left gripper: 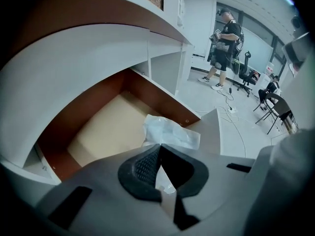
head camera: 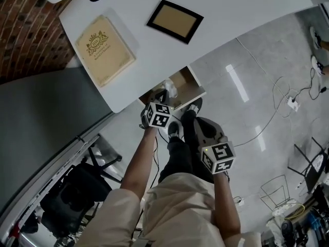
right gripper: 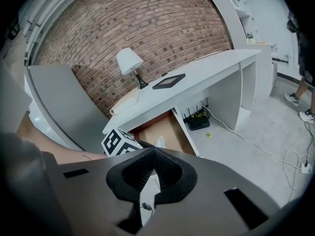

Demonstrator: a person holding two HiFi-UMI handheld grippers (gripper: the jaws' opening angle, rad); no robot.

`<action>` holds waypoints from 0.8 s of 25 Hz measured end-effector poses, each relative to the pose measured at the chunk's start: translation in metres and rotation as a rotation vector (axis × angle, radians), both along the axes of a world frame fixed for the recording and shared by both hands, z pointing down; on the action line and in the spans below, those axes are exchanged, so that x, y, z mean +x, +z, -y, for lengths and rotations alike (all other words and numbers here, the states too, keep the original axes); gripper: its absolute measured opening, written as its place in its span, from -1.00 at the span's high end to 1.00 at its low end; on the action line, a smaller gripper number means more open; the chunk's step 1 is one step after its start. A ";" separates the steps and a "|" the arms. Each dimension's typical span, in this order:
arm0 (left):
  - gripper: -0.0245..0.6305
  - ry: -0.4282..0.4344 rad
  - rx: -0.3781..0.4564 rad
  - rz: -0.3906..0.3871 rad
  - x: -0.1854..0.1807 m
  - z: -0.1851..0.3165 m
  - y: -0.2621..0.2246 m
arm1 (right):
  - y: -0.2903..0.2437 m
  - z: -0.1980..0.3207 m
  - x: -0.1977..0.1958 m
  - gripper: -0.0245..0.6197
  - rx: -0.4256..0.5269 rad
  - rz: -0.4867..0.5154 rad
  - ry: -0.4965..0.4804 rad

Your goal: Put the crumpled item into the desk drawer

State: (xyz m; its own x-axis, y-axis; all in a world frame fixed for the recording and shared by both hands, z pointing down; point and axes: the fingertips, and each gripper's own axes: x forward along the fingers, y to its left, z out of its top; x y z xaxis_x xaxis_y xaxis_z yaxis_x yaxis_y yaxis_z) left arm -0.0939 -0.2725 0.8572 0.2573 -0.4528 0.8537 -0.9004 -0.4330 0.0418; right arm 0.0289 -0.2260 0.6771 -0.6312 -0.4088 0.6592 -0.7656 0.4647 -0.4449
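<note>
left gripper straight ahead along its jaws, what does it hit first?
Shut on the crumpled white item, the left gripper points down into the open drawer. First contact is probably the drawer's bare bottom near its brown side wall. Depth is unclear, so it could be the wall itself.

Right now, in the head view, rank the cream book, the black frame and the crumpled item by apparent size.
1. cream book, clearly largest.
2. black frame, somewhat smaller than the book.
3. crumpled item, by far the smallest; it is only partly visible above the open drawer, so its full size is unsure.
</note>
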 end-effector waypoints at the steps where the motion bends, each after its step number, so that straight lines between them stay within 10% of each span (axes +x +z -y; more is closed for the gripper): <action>1: 0.87 -0.003 0.000 -0.006 0.001 0.001 0.002 | 0.003 -0.001 0.002 0.85 0.001 -0.006 0.001; 20: 0.87 0.030 -0.031 0.048 0.008 0.046 0.058 | 0.030 0.003 0.058 0.85 -0.001 -0.046 0.116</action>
